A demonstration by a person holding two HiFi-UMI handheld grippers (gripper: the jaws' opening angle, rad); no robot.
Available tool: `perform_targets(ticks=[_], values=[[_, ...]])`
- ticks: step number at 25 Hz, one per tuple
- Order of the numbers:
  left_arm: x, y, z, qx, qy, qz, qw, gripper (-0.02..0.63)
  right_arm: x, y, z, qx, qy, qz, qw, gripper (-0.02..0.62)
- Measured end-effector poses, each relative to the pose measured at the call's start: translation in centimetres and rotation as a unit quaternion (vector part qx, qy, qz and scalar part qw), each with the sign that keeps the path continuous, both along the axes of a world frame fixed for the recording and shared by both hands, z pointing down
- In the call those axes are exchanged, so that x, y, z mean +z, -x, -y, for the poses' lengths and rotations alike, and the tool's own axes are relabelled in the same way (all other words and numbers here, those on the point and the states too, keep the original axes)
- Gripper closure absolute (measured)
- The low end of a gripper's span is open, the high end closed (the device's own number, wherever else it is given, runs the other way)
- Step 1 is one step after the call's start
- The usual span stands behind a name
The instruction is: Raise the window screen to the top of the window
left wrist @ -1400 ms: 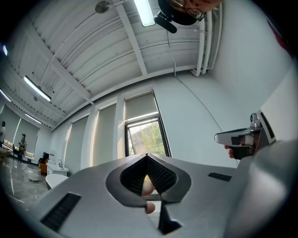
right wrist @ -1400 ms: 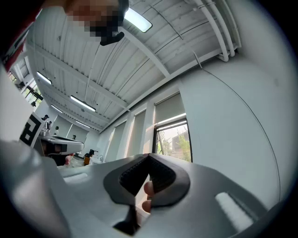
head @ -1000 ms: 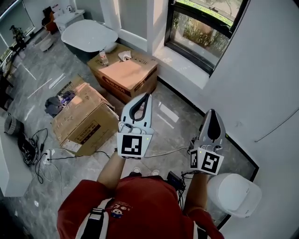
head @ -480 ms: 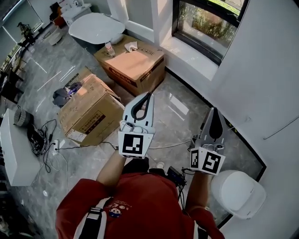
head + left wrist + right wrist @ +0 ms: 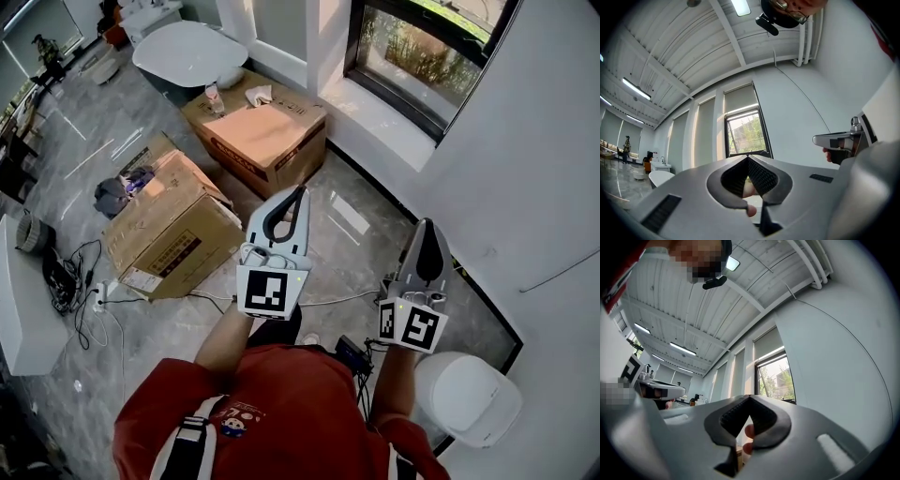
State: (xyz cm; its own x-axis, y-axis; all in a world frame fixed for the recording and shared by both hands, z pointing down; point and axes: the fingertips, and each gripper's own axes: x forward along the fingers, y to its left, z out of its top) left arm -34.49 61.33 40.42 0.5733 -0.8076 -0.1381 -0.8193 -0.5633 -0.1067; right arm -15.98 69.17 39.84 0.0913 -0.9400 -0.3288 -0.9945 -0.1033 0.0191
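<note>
**Clenched jaws, well short of the window**

Left hand-held gripper (image 5: 298, 193) and right hand-held gripper (image 5: 427, 225) are both clenched on nothing, well short of the window (image 5: 427, 58). The window screen (image 5: 740, 99) seems to cover the window's upper part. Danger: shut jaws may slip off its edge.

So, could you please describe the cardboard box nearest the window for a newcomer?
Start at the dark-framed window. On the floor left of its sill sits a closed cardboard box. Unlike the second box farther from the window, it carries a small bottle on top.
</note>
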Motion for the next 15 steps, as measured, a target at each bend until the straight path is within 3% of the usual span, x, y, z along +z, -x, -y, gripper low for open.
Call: perform_targets(ticks=[9,15], values=[[-0.9,-0.6,9.2,0.003,-0.009,-0.028,0.9996,0.601,-1.1,0.3,9.1,-0.003,0.001,-0.021,1.000,0.586],[0.5,0.3,16.2,0.002,0.015,-0.033,0.9993,0.601,-0.5,0.8,16.4,-0.008,0.015,-0.014,1.000,0.586]])
